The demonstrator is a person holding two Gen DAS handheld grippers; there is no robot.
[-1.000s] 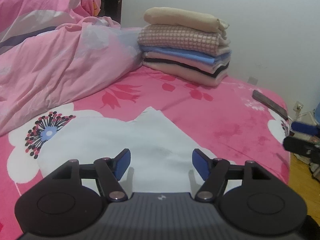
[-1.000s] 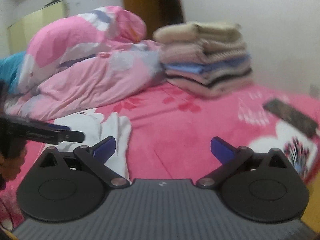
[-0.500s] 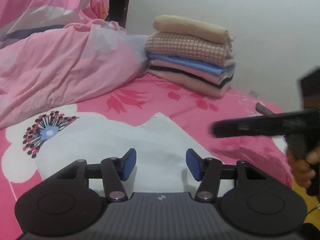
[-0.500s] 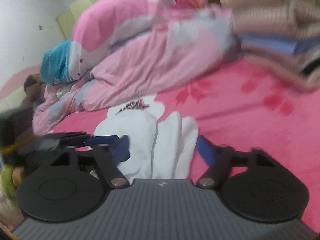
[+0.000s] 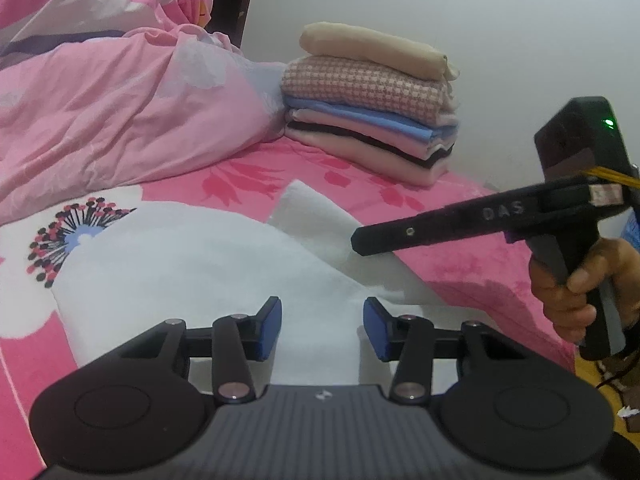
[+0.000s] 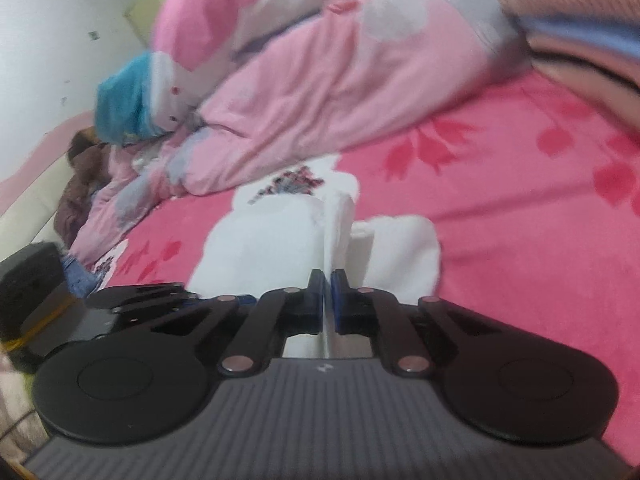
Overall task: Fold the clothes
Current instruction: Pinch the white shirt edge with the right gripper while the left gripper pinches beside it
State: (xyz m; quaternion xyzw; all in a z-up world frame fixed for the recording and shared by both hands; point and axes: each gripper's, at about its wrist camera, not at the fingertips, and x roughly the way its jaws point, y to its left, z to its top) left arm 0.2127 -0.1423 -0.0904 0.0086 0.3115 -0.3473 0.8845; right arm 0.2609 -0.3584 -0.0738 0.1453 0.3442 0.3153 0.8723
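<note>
A white garment [image 5: 192, 264] lies flat on the pink flowered bed [image 5: 460, 264]. My left gripper [image 5: 322, 328] hovers low over the garment's near part; its jaws are closing, with the blue pads still apart and white cloth showing between them. My right gripper [image 5: 360, 242] reaches in from the right, held by a hand [image 5: 576, 292], with its tip at the garment's raised right fold. In the right wrist view this gripper [image 6: 328, 300] is shut, with a ridge of the white garment [image 6: 272, 240] pinched between its pads. The left gripper [image 6: 136, 294] shows at the left there.
A stack of folded clothes [image 5: 372, 108] stands at the back against the white wall. A crumpled pink duvet [image 5: 120, 100] fills the left and back of the bed. A blue and white bundle [image 6: 124, 100] lies further left. Wooden floor [image 5: 616, 400] shows past the bed's right edge.
The right gripper swung in from the right to the garment's right fold and shut on it. The left gripper's jaws narrowed and it sank slightly toward the cloth.
</note>
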